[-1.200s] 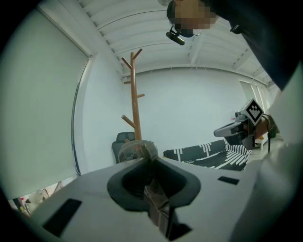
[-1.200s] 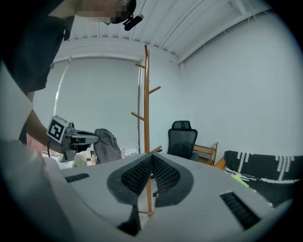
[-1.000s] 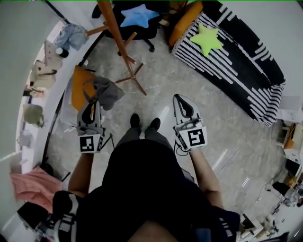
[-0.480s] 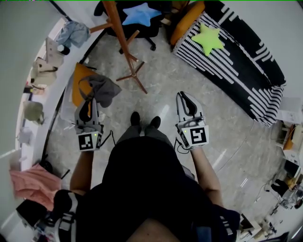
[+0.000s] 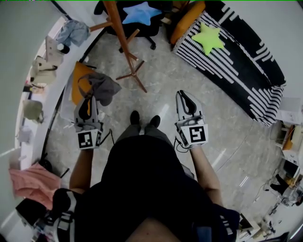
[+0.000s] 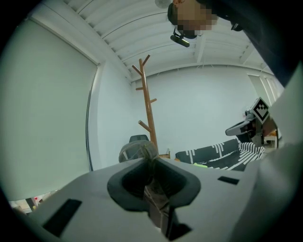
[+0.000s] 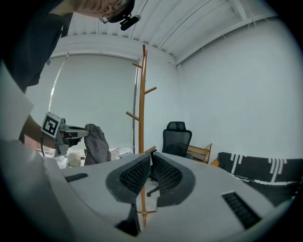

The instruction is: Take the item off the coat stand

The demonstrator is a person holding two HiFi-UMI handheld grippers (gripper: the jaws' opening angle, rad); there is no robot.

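The wooden coat stand (image 5: 121,40) rises from the floor ahead of me, and its pegs look bare in the left gripper view (image 6: 147,106) and the right gripper view (image 7: 142,113). A grey cloth item (image 5: 102,88) hangs from my left gripper (image 5: 87,103), clear of the stand and to its left. Its grey strap (image 6: 140,152) is pinched between the jaws of the left gripper (image 6: 152,164). The right gripper view shows the item (image 7: 97,143) dangling from that gripper. My right gripper (image 5: 186,101) is held level beside it, shut (image 7: 150,159) with nothing between its pads.
A black office chair with a blue star cushion (image 5: 139,14) stands behind the stand. A black-and-white striped sofa (image 5: 236,61) with a green star cushion (image 5: 207,38) lies to the right. Clothes and bags line the ledge (image 5: 45,71) on the left, and a pink cloth (image 5: 29,183) lies lower left.
My left gripper has shifted slightly left and away with the grey item still in it. The right gripper has drifted a little to the right.
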